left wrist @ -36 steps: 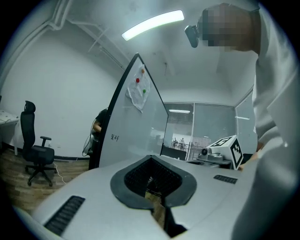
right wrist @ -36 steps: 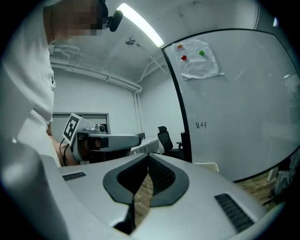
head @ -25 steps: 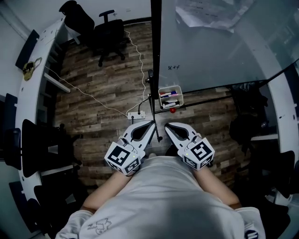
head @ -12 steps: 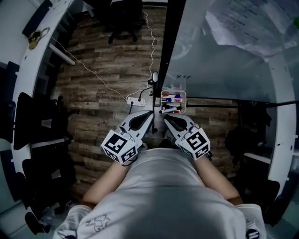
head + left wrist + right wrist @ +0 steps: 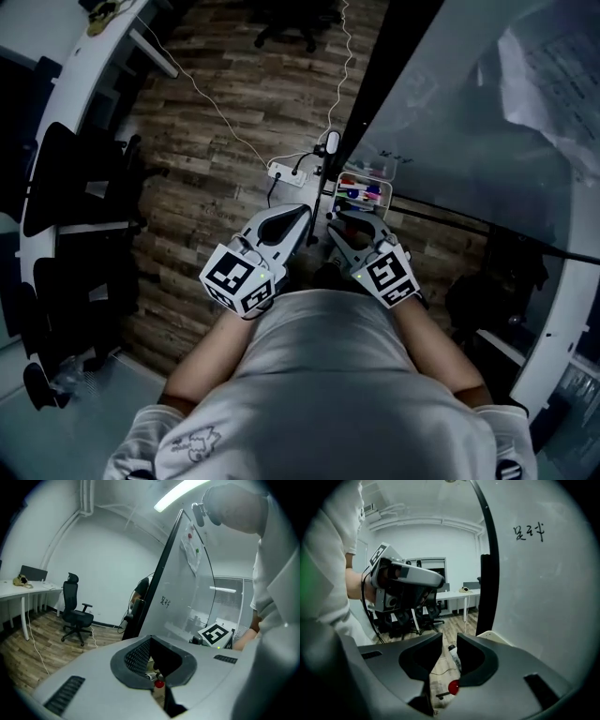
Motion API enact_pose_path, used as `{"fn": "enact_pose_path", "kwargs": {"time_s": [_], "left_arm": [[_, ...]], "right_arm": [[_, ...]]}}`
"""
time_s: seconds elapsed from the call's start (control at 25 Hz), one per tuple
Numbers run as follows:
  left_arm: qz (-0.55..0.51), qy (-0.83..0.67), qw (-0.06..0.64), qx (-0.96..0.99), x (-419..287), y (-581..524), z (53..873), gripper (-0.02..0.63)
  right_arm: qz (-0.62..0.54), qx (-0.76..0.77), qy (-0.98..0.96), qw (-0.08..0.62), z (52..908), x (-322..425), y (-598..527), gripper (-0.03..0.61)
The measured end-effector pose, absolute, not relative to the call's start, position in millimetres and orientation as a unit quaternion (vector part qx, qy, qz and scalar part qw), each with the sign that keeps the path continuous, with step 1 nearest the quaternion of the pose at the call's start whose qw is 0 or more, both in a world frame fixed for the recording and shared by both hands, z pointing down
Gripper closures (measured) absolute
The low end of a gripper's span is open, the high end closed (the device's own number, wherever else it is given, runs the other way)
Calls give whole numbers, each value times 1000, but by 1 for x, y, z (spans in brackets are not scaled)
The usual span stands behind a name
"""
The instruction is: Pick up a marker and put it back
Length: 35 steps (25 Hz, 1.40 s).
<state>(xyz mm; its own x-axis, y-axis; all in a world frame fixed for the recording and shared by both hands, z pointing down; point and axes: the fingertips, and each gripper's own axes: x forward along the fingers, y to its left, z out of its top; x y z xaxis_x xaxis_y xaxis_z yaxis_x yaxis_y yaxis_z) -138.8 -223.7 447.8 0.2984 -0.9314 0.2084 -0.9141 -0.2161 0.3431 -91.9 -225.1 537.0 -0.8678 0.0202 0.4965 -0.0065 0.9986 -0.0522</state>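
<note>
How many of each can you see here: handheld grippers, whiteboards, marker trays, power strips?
Handheld grippers: 2 (left gripper, shut; right gripper, jaws just opening, nothing between them)
Whiteboard: 1
Marker tray: 1
Power strip: 1
Total: 5

White tray [image 5: 339, 187] holds several coloured markers [image 5: 364, 194].

Several markers [image 5: 360, 194] with red, blue and purple caps lie flat, side by side, in a small white tray [image 5: 385, 184], just ahead of the right gripper [image 5: 348, 223], whose jaws have just been opening with nothing between them.
</note>
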Motion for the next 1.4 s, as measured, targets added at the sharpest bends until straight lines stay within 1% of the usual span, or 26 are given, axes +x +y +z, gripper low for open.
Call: {"fn": "enact_pose_path", "kwargs": {"time_s": [0.12, 0.28, 0.84, 1.0, 1.4], "left_arm": [[-31, -611, 204, 764, -150, -219, 452, 609], [-35, -624, 212, 752, -159, -214, 460, 609], [-55, -642, 219, 733, -167, -206, 465, 609], [-54, -643, 224, 730, -169, -204, 469, 609], [-50, -631, 221, 742, -173, -216, 464, 609]], "right_arm": [[-2, -21, -958, 286, 553, -97, -224, 480], [-20, -28, -953, 301, 567, -99, -226, 477], [-107, -9, -942, 317, 581, -103, -233, 480], [-104, -14, -944, 313, 579, -104, -234, 489], [-50, 4, -959, 278, 559, -106, -241, 497]]}}
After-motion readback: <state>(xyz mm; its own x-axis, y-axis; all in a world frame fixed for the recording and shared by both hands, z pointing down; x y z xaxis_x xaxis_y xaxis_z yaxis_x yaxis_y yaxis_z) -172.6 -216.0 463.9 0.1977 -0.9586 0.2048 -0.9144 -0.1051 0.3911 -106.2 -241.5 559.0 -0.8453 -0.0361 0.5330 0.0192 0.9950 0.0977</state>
